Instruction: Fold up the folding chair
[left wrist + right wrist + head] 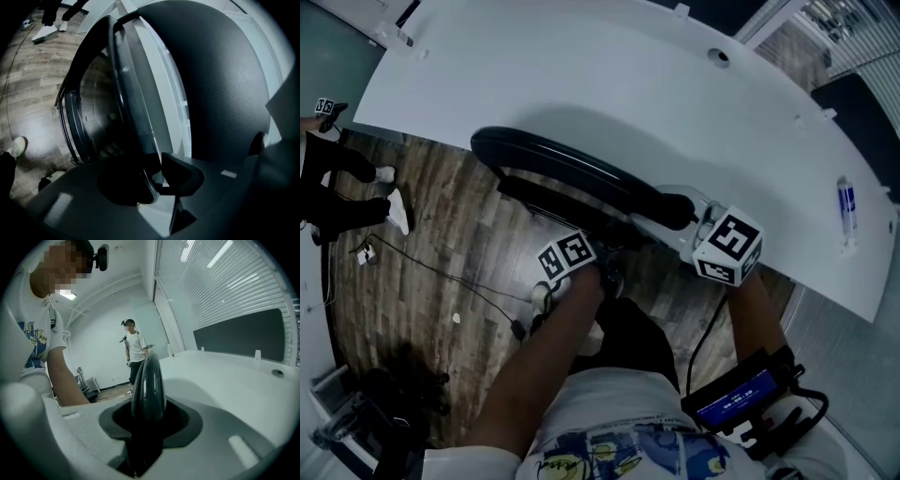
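The black folding chair (572,169) stands folded almost flat against the white table's edge (628,75). My right gripper (672,216) sits over the right end of its top rim. In the right gripper view that rounded rim (149,385) runs up between the jaws of this gripper (147,425), with pad faces showing on both sides. My left gripper (611,248) is lower, at the chair's frame. In the left gripper view a thin frame bar (136,117) passes between the jaws of that gripper (157,180), leaving a light gap before the right pad. The broad black panel (220,84) fills the right.
Wooden floor (450,216) with cables (441,272) lies left of the chair. Another person stands at the far left (337,187) and shows in the distance (136,345). A small tube (847,202) lies on the table. Dark equipment (384,412) sits at lower left.
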`<move>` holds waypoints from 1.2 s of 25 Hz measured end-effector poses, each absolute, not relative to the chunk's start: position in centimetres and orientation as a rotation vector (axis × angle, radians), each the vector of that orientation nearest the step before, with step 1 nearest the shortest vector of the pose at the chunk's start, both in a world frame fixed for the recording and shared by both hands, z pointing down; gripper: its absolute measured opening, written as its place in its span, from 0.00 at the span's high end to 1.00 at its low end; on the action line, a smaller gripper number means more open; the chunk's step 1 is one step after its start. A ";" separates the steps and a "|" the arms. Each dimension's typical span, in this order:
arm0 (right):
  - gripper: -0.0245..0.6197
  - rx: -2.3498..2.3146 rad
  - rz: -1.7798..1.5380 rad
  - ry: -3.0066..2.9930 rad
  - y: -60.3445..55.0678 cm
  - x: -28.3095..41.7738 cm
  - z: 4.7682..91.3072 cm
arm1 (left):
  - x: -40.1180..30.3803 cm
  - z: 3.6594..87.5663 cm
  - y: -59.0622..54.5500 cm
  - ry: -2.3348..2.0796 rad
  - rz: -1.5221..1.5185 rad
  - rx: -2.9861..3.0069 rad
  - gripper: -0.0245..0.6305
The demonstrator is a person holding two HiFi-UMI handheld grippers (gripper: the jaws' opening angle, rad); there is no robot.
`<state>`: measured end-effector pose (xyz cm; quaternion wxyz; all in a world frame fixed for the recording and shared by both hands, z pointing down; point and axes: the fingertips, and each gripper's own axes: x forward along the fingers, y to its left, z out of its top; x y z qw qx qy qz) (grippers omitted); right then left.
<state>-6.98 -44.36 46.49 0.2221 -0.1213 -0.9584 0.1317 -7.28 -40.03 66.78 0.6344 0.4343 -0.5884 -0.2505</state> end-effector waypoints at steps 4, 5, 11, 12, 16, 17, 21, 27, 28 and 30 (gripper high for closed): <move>0.75 -0.267 0.347 -2.646 -45.0 -6.6 46.7 | -7.1 66.6 -40.2 -1.351 -0.533 1.034 0.68; 0.74 -0.251 0.341 -2.646 -45.1 -6.4 46.6 | -7.2 66.5 -40.2 -1.354 -0.529 1.039 0.68; 0.71 -0.164 0.333 -2.656 -45.6 -6.1 46.0 | -7.9 65.8 -39.6 -1.357 -0.503 1.071 0.67; 0.71 -0.148 0.334 -2.656 -45.7 -6.1 45.9 | -8.0 65.7 -39.4 -1.354 -0.496 1.074 0.66; 0.70 -0.082 0.321 -2.664 -46.1 -5.7 45.3 | -7.9 65.3 -38.7 -1.343 -0.464 1.089 0.63; 0.69 -0.066 0.314 -2.668 -46.3 -5.5 45.1 | -7.9 65.2 -38.4 -1.342 -0.459 1.091 0.63; 0.67 -0.006 0.301 -2.688 -46.8 -4.8 43.6 | -8.2 64.4 -37.3 -1.339 -0.441 1.111 0.63; 0.67 0.174 0.269 -2.744 -48.1 -3.9 40.4 | -10.2 62.6 -35.4 -1.337 -0.376 1.175 0.63; 0.67 0.200 0.262 -2.743 -48.2 -3.8 40.1 | -10.7 62.2 -35.1 -1.341 -0.364 1.191 0.63; 0.67 0.254 0.249 -2.746 -48.2 -3.6 39.4 | -11.6 61.1 -34.6 -1.349 -0.337 1.238 0.63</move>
